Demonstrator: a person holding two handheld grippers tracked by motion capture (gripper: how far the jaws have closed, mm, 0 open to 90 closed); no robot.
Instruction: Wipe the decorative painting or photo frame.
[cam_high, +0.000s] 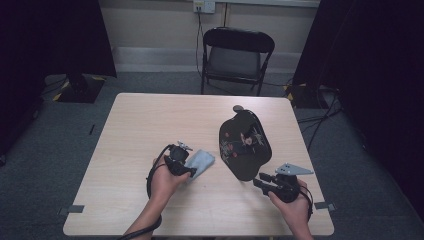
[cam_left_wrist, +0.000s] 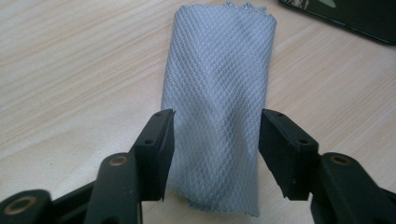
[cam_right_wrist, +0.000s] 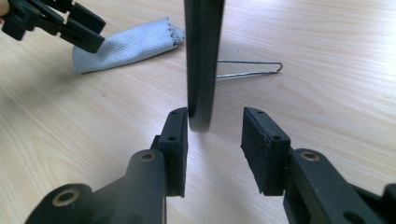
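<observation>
The cloth (cam_left_wrist: 217, 107) is lying between the left gripper's (cam_left_wrist: 215, 144) released jaws. The right gripper (cam_right_wrist: 215, 144) is gaping, released, around the black plaque's (cam_right_wrist: 203, 60) edge

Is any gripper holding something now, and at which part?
No. The left gripper straddles the grey cloth; the right gripper flanks the black board edge, unclamped.

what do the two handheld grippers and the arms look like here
Both grippers are black. The left gripper trails a black cable looping past the wrist; the right gripper carries a grey three-cornered plate on top. Each has two black jaws with flat rectangular pads and brass-coloured pivot pins. The forearms show no sleeves.
</observation>
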